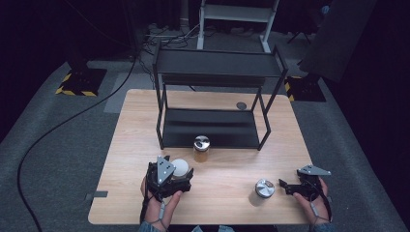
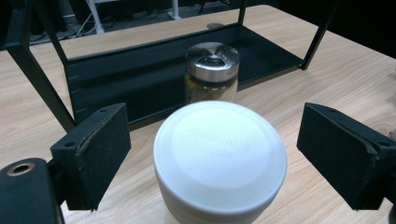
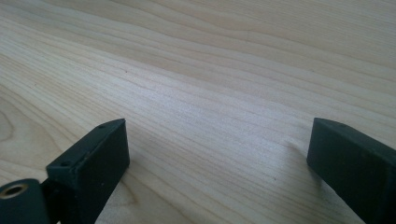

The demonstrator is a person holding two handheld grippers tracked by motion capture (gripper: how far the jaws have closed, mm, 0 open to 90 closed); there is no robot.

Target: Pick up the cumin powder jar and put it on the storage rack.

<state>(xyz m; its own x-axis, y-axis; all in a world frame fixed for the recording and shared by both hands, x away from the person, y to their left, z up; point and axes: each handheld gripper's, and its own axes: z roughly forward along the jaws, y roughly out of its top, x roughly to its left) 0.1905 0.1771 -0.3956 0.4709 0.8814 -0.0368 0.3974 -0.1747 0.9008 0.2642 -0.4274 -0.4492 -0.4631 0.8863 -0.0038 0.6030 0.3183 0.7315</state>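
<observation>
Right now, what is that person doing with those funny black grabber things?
A person holds a gripper in each hand at a wooden table. The left gripper has its open jaws on either side of a white-lidded jar, not squeezing it. The right gripper is open above bare wood. Two metal-lidded jars wait nearby, one by the black shelf rack.

The left gripper [image 1: 180, 170] is sitting at about 7 o'clock in the high view, gripped by the person's left hand [image 1: 159, 203] coming up from 6 o'clock, its jaws standing apart and pointing toward 1 o'clock. The right gripper [image 1: 284, 185] is resting at about 4 o'clock in the right hand [image 1: 314, 200], jaws spread wide and pointing toward 9 o'clock.
</observation>
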